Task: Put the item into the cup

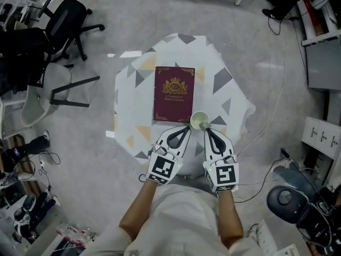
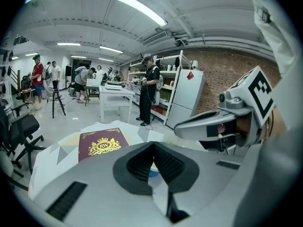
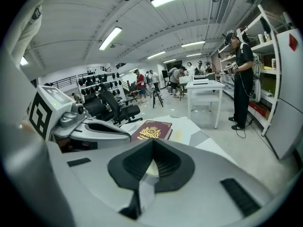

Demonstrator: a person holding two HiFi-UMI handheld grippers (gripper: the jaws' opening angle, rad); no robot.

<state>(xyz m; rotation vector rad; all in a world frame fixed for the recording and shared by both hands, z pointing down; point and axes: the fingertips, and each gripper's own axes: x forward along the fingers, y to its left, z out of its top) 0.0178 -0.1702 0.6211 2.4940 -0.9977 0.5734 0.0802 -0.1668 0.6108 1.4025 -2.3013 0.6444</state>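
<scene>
A pale green cup (image 1: 200,120) stands upright on the patterned table (image 1: 133,92), just right of the near corner of a maroon book with a gold crest (image 1: 174,93). My left gripper (image 1: 186,128) is shut, its tips beside the cup's left rim. My right gripper (image 1: 206,130) is also shut, tips at the cup's near right rim. In the left gripper view the jaws (image 2: 152,144) meet, and a small blue and white thing (image 2: 154,173) shows through their hollow. The right gripper view shows the jaws (image 3: 152,142) meeting too, with a pale surface, perhaps the cup, beneath them.
Black office chairs (image 1: 69,20) and a white chair (image 1: 40,92) stand left of the table. Cables and equipment (image 1: 290,199) lie on the floor at right. Several people, a white table (image 3: 204,86) and shelves fill the room beyond.
</scene>
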